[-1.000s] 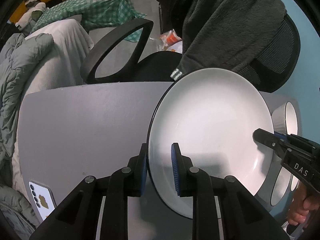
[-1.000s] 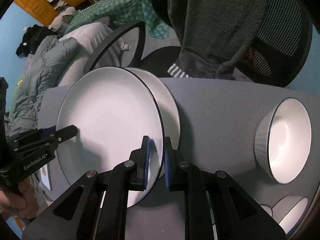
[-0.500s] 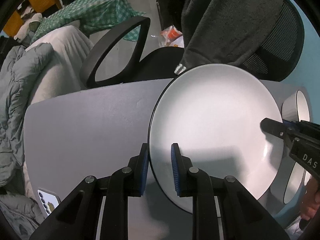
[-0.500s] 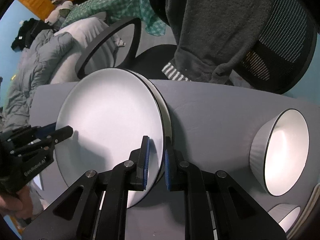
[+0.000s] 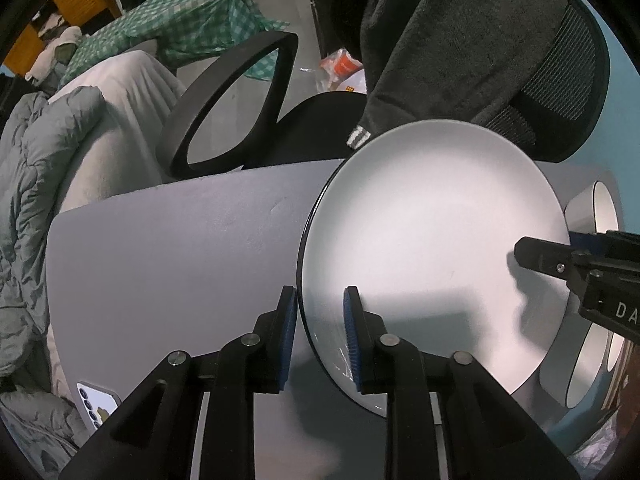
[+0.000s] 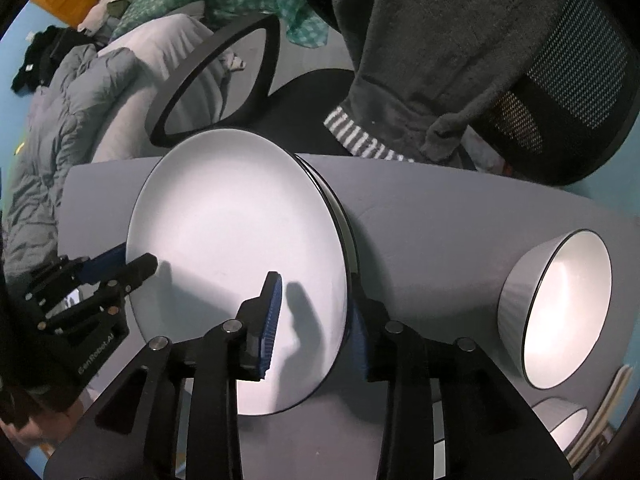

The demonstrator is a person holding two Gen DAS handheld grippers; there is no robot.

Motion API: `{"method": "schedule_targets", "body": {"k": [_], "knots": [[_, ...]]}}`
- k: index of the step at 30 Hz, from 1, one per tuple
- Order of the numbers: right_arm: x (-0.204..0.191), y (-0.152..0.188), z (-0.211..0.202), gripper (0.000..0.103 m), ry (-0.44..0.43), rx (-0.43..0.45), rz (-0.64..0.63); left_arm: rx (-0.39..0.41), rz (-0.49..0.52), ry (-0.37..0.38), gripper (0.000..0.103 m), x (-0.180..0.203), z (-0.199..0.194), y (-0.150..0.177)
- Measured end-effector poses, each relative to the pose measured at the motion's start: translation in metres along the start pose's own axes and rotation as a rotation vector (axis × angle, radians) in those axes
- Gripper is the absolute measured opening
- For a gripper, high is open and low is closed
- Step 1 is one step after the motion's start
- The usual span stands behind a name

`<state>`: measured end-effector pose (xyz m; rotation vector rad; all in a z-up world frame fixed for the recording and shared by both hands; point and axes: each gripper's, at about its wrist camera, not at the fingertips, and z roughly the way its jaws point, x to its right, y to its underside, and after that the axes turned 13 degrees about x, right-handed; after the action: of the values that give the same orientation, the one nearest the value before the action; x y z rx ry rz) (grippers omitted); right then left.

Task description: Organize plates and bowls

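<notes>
A white plate with a black rim (image 5: 432,240) lies on a second plate whose edge (image 6: 349,224) shows beneath it on the grey table. My left gripper (image 5: 320,332) straddles the plate's left edge with its jaws slightly apart. My right gripper (image 6: 314,316) straddles the plate's (image 6: 236,240) right edge with its jaws wide apart. A white bowl (image 6: 560,304) sits to the right, and another bowl (image 6: 564,424) is near the front right.
A phone (image 5: 98,404) lies at the table's (image 5: 180,260) front left corner. A black office chair (image 5: 560,92) draped with a dark grey garment (image 5: 440,40) stands behind the table. Grey bedding (image 5: 44,184) lies to the left.
My right gripper has opened and let go of the plate's edge. The top plate has come down onto the lower plate. My left gripper's jaws have loosened a little.
</notes>
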<state>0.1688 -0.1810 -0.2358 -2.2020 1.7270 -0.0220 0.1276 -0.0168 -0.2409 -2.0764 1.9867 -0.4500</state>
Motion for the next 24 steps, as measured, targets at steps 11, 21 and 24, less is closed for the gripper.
{"method": "schedule_targets", "body": {"k": [11, 21, 24], "knots": [[0.011, 0.001, -0.008, 0.046, -0.034, -0.007, 0.094, 0.047, 0.021, 0.008, 0.032, 0.002, -0.018, -0.001], [-0.004, 0.011, -0.039, 0.046, 0.040, 0.081, 0.023, 0.114, 0.008, 0.028, 0.040, 0.002, -0.058, 0.004], [-0.012, 0.016, -0.057, 0.054, 0.071, 0.126, -0.005, 0.150, -0.011, 0.040, 0.045, 0.000, -0.076, 0.007]]}}
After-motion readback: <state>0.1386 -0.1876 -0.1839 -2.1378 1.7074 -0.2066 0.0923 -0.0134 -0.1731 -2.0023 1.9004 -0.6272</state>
